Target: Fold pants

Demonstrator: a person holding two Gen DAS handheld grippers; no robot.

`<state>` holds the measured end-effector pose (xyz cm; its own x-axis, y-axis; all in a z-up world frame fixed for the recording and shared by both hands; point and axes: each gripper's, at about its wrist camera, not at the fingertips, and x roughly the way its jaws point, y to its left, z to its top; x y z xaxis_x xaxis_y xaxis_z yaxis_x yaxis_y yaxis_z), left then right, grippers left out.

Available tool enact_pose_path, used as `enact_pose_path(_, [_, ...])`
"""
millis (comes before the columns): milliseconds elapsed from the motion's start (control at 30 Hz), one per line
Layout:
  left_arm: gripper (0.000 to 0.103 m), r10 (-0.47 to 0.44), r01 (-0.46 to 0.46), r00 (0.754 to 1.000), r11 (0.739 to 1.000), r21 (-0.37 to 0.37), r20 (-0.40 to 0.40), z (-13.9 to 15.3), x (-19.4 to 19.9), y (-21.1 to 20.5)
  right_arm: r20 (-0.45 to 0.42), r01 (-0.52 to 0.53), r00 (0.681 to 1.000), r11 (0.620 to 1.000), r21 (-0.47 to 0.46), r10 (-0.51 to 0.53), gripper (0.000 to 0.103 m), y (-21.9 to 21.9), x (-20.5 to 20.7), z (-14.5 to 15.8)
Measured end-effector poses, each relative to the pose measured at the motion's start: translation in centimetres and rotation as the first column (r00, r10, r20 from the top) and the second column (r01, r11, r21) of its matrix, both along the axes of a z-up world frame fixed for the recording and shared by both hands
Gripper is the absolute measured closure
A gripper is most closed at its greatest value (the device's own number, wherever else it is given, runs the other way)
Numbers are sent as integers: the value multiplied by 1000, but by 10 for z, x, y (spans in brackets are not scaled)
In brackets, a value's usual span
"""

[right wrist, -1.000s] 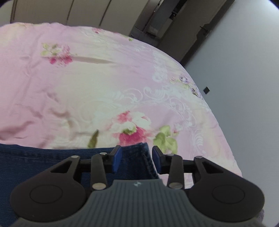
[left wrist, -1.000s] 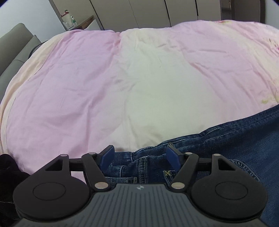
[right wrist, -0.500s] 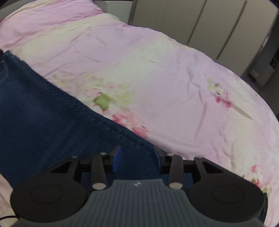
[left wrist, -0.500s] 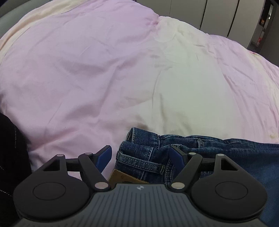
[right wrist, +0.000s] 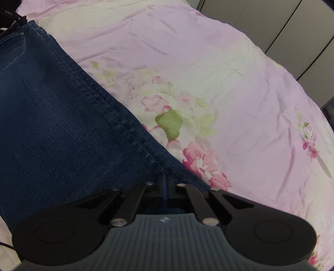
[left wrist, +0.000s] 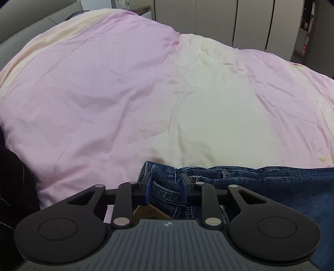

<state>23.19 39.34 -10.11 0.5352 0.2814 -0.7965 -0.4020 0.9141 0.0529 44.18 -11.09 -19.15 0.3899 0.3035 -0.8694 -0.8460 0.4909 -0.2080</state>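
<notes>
Jeans [left wrist: 271, 183] lie along the near edge of a pink bed [left wrist: 125, 93]. The left claw [left wrist: 166, 185] is closing on the waistband; the right claw [right wrist: 165, 183] is clenched on a leg seam. Likely next: lifting both ends together to fold.

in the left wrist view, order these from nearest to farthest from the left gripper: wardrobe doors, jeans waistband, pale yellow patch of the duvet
1. jeans waistband: bunched between the jaws of the left gripper, which are closing on it.
2. pale yellow patch of the duvet: mid-bed, beyond the waistband, slightly right.
3. wardrobe doors: behind the bed, top of view.
</notes>
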Motion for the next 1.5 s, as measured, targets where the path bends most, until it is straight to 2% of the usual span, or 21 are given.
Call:
enact_pose_path(100, [73,0,-2,999,1000,31,44,18,-9,-8,67,1,998,1000,20,-2,103,-5,-15,8])
enact_pose_path(267, [74,-8,2,994,999,51,107,44,-7,-12,160,82,982,991,106,-99,103,-24,-19,41])
enact_pose_path(367, [75,6,-14,992,998,64,126,48,7,-8,120,133,982,983,125,-148,103,-28,-2,50])
enact_pose_path(433, [75,12,-21,994,996,82,112,43,20,-6,44,124,991,984,125,-130,103,-27,6,48])
enact_pose_path(467, [75,20,-27,996,996,83,84,36,27,-3,36,113,992,987,116,-118,101,-25,7,44])
enact_pose_path(567, [75,15,-17,1000,996,91,25,17,37,-1,10,25,1000,998,60,-25,79,-17,7,29])
enact_pose_path(633, [75,15,-15,1000,996,93,2,4,36,0,-13,-8,1000,1000,25,9,79,-14,9,18])
enact_pose_path(700, [75,9,-8,1000,996,92,-5,-2,33,3,7,-34,999,999,-19,34,70,-12,12,8])
enact_pose_path(800, [75,-3,4,1000,995,95,-10,-6,31,3,16,-68,998,997,-33,68,68,-9,19,-1])
enact_pose_path(833, [74,-4,5,1000,995,97,-11,-6,31,3,10,-76,997,996,-37,77,70,-7,20,-3])
enact_pose_path(867, [74,-3,4,1000,995,99,-11,-6,31,2,-19,-83,996,996,-39,83,85,-6,22,-3])
enact_pose_path(900, [74,-3,4,1000,995,101,-12,-5,31,2,-45,-85,996,996,-38,83,90,-4,22,-4])
enact_pose_path(1000, [74,-5,5,1000,994,105,-2,-4,30,0,7,-123,992,989,-79,124,103,-1,11,-5])
enact_pose_path(1133, [74,14,-18,999,995,96,43,1,23,0,103,-80,991,996,-39,84,103,-6,0,7])
enact_pose_path(1267, [74,39,-42,999,993,106,31,-5,29,-2,185,54,981,998,16,-56,103,-16,15,21])
enact_pose_path(1333, [74,52,-55,998,993,108,31,-8,31,-2,148,108,983,994,32,-112,103,-19,27,19])
enact_pose_path(1433, [74,41,-44,999,993,112,31,-9,29,-1,39,74,996,993,95,-78,103,-18,25,21])
enact_pose_path(1467, [74,39,-42,999,993,109,34,-8,27,-1,18,46,999,993,112,-48,86,-16,19,22])
enact_pose_path(1500, [74,38,-42,999,994,105,38,-7,26,0,14,16,1000,993,117,-18,64,-14,15,23])
